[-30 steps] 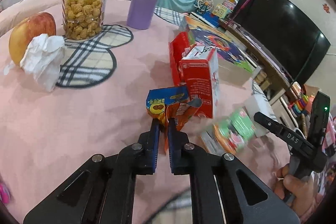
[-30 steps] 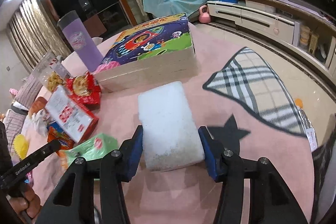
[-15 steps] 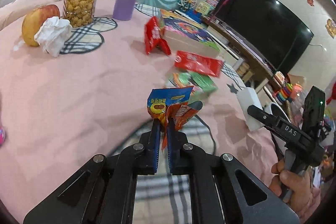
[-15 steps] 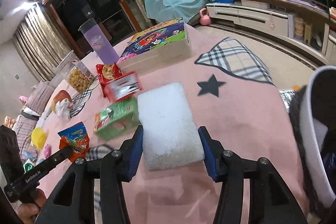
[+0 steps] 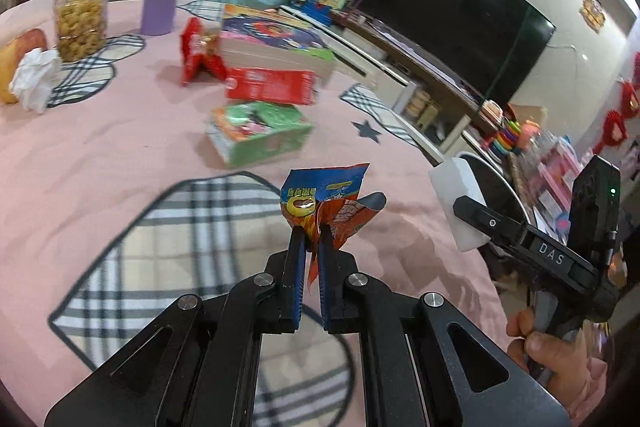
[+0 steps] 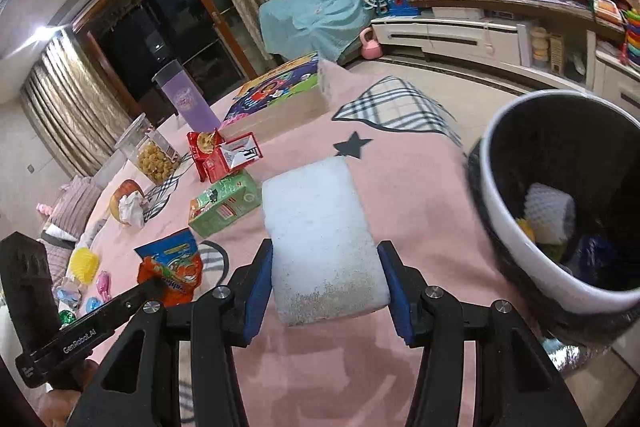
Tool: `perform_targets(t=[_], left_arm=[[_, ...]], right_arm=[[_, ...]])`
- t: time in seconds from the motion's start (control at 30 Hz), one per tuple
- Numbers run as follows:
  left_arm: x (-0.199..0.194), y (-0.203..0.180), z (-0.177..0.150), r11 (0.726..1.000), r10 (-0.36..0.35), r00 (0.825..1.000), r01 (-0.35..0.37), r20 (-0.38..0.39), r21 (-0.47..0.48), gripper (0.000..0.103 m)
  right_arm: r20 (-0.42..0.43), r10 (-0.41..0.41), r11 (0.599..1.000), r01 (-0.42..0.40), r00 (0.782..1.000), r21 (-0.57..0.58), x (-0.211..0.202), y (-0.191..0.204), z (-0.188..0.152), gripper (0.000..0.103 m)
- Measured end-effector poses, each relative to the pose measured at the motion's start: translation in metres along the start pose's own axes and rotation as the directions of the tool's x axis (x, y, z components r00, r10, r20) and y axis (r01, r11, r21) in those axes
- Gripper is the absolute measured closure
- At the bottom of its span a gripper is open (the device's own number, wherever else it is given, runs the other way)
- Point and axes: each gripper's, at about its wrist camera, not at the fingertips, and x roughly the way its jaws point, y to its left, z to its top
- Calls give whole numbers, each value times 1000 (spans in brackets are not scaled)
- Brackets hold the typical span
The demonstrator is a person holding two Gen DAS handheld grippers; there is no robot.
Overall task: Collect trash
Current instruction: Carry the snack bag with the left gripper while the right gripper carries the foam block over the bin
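Note:
My left gripper is shut on a crumpled blue and orange snack wrapper, held above the pink tablecloth. The same snack wrapper shows in the right wrist view at lower left. My right gripper is shut on a white foam block, its blue pads pressing both long sides. That foam block also appears at the right of the left wrist view. A black bin with a white rim stands beside the table at right, with foam netting and other scraps inside.
On the pink table lie a green carton, a red carton, a red snack bag, a picture-book box, a purple tumbler, a popcorn jar, a crumpled tissue and an apple.
Both grippers have pulled back from the table's middle toward its near right edge, each keeping its load. The red carton has tipped flat. The bin has come into the right wrist view.

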Motion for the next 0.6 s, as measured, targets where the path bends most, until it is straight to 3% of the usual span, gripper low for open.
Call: perform_targets(t=[0.6], left_arm=[[21, -79, 4, 986, -96, 994, 102, -52, 130, 98]], right_arm=[[82, -72, 995, 65, 994, 82, -50, -46, -4, 51]])
